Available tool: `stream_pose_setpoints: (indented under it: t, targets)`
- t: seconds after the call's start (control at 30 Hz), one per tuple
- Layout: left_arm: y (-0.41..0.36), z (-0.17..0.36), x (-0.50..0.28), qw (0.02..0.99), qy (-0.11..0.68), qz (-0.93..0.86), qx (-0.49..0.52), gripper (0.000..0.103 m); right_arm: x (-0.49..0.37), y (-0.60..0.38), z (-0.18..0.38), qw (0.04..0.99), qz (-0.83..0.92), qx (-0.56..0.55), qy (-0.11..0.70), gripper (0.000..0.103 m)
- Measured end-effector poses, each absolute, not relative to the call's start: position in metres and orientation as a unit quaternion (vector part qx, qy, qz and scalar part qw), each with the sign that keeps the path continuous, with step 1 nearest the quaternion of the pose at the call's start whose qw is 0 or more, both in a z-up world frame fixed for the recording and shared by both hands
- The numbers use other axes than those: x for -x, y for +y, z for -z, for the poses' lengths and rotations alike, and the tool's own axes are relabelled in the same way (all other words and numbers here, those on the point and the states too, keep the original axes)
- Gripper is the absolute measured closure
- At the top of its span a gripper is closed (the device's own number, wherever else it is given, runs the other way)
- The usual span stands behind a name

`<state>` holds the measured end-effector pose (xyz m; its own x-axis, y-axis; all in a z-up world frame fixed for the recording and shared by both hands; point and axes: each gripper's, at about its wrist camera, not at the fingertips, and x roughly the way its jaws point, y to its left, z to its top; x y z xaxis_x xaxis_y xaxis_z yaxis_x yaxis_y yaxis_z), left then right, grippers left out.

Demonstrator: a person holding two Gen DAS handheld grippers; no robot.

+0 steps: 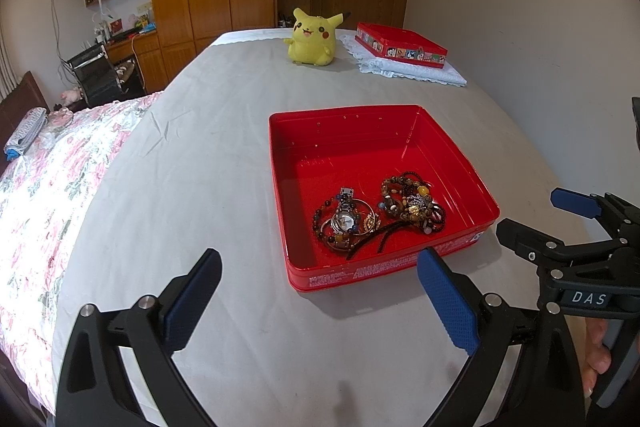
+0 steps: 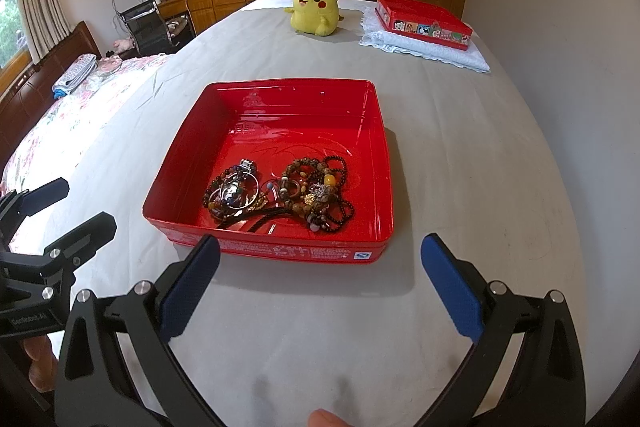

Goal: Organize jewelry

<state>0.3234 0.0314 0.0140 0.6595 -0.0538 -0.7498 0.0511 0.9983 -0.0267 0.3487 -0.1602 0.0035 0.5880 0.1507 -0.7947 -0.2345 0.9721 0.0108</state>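
A red open tin [image 1: 280,187] [image 2: 380,155] sits on the grey sheet. In its near half lie a wristwatch with bead bracelets [image 1: 344,221] [image 2: 234,195] and a heap of brown bead bracelets [image 1: 412,201] [image 2: 316,187]. My left gripper [image 1: 320,267] is open and empty, just in front of the tin's near left side. My right gripper [image 2: 320,255] is open and empty, in front of the tin's near wall. It also shows at the right of the left wrist view [image 1: 532,211]; the left gripper shows at the left of the right wrist view [image 2: 80,203].
A yellow plush toy [image 1: 312,37] [image 2: 316,11] stands at the far end of the bed. A second red tin [image 1: 400,45] [image 2: 424,21] rests on a white lace cloth [image 1: 416,71] [image 2: 432,47] at the far right. A floral quilt [image 1: 60,167] lies left.
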Motion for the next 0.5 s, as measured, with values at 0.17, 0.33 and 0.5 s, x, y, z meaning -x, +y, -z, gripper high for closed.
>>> stream_pose_setpoints:
  t: [0.17, 0.33, 0.5]
  targets:
    - [0.0282, -0.0136, -0.3202, 0.913, 0.407, 0.025, -0.008, 0.005, -0.3486, -0.1599, -0.0038, 0.89, -0.109, 0.048, 0.441, 0.003]
    - [0.0297, -0.0149, -0.3188, 0.913, 0.407, 0.023, -0.006, 0.005, -0.348, -0.1598, -0.0041, 0.89, -0.108, 0.048, 0.44, 0.003]
    - [0.028, -0.0169, -0.3157, 0.915, 0.402, 0.023, -0.011, 0.004, -0.3467, -0.1605, -0.004, 0.89, -0.108, 0.049, 0.44, 0.003]
